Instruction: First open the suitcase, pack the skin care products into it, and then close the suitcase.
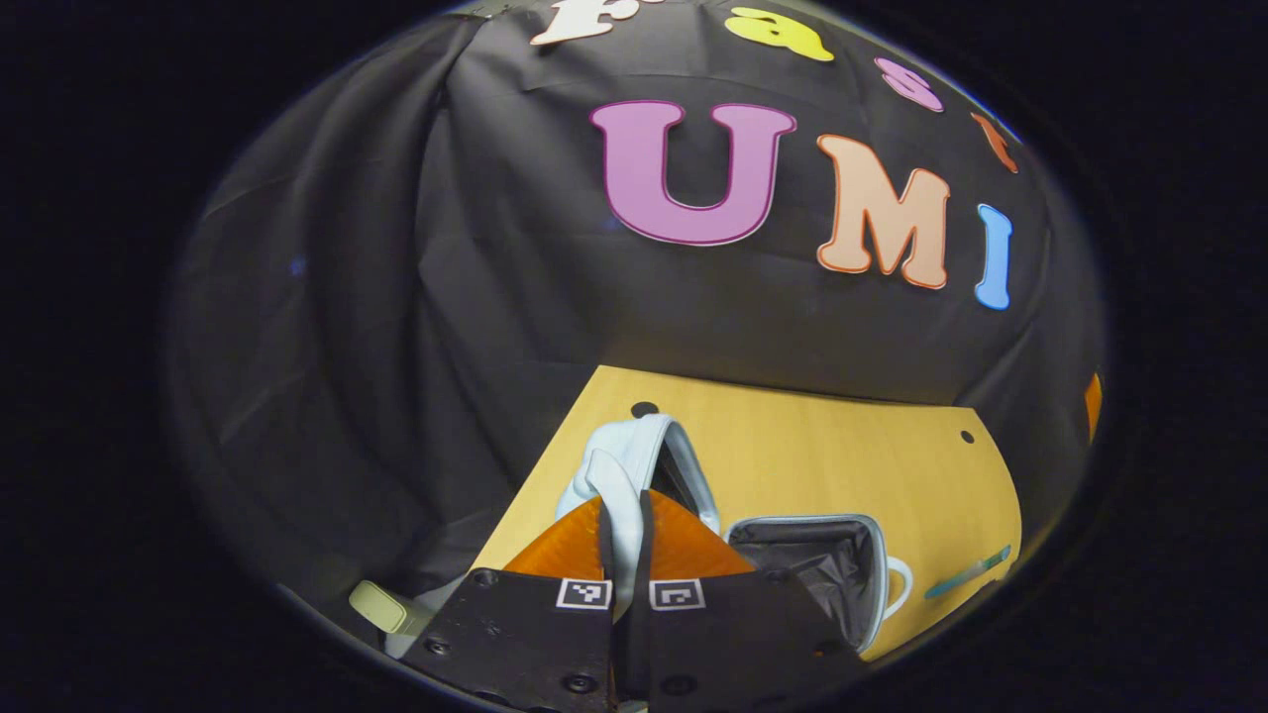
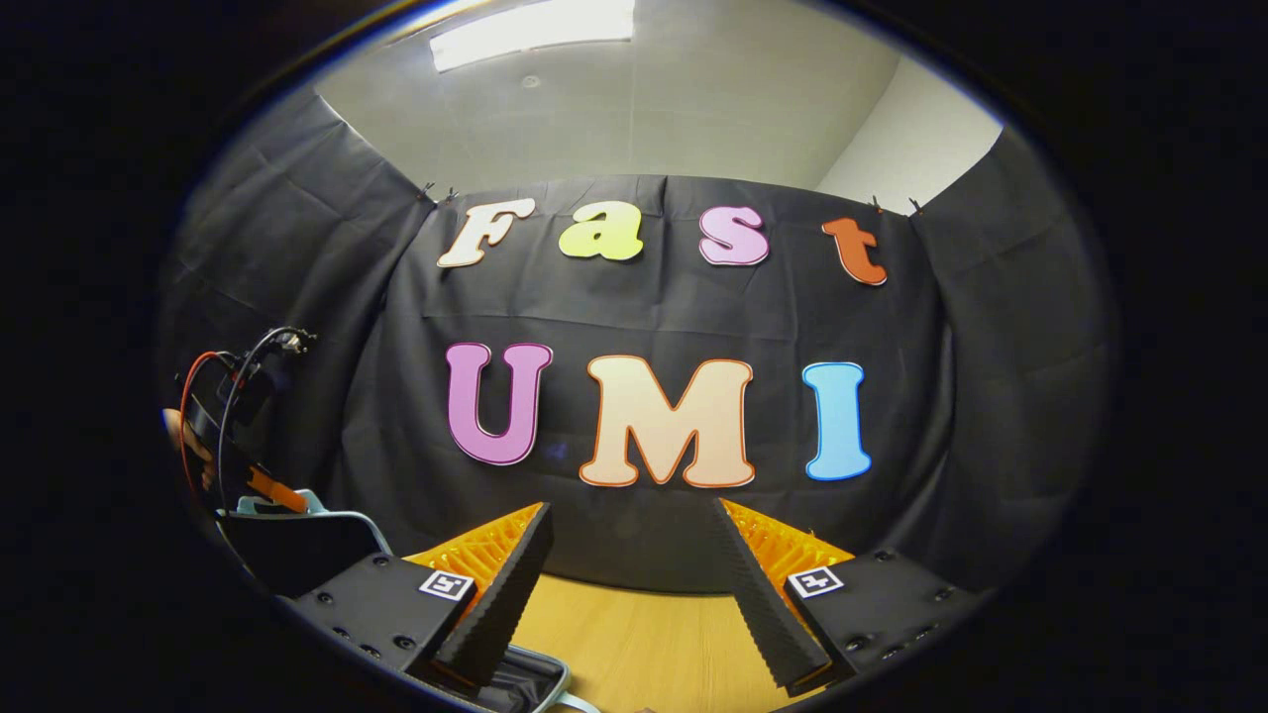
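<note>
Suitcase lid lifted, packing not started.

Suitcase (image 1: pixel 842 564) lies open on the table (image 1: pixel 822 456), lining exposed, lid (image 1: pixel 634 465) clamped in the left gripper (image 1: pixel 622 535). Right gripper (image 2: pixel 634 594) is held wide, empty. A slim product (image 1: pixel 969 574) is seen beside it; packing and closing judged outstanding.

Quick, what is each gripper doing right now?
Left gripper: shut on the suitcase lid, holding it up.
Right gripper: open, holding nothing.
</note>
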A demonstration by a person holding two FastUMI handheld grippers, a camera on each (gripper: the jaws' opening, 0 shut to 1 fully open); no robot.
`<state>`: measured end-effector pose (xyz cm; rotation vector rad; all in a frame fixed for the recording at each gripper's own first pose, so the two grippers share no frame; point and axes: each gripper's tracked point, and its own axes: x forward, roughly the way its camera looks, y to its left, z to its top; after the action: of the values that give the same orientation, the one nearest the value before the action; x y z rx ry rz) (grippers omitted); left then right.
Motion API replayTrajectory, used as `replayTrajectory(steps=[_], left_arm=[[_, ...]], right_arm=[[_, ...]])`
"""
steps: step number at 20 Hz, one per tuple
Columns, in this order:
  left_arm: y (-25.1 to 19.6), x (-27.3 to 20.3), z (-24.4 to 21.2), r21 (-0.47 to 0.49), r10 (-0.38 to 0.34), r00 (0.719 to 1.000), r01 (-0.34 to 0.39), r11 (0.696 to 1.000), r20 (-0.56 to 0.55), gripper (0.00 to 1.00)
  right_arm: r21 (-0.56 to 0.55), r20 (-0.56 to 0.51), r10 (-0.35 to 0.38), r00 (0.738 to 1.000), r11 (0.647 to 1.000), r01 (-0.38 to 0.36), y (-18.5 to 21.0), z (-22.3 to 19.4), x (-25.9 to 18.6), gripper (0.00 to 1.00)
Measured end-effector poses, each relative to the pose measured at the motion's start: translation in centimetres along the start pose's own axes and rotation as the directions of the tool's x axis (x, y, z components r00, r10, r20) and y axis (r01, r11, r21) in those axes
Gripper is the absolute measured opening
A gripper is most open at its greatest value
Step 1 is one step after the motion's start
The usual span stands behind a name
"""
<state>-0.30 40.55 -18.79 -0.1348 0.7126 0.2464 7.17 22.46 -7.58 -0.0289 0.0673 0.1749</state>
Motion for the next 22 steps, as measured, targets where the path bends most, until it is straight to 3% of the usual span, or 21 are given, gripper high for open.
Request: replayTrajectory(steps=[9, 19, 22], left_arm=[[9.9, 4.6, -3.8, 0.022, 0.168, 0.984, -0.167, 0.986, -0.056, 0.00], [13.7, 10.2, -12.6, -0.096, 0.197, 0.952, -0.224, 0.970, -0.234, 0.00], [14.6, 10.3, -14.0, -0.093, 0.261, 0.935, -0.290, 0.953, -0.239, 0.01]], right_arm=[[-0.027, -0.024, -0.009, 1.000, 1.000, 0.008, 2.4, -0.8, 1.3, 0.99], [-0.060, -0.053, -0.012, 0.999, 0.998, 0.009, 3.1, -2.0, 1.3, 0.99], [-0.066, -0.061, -0.012, 0.998, 0.998, 0.008, 2.9, -2.1, 0.9, 0.99]])
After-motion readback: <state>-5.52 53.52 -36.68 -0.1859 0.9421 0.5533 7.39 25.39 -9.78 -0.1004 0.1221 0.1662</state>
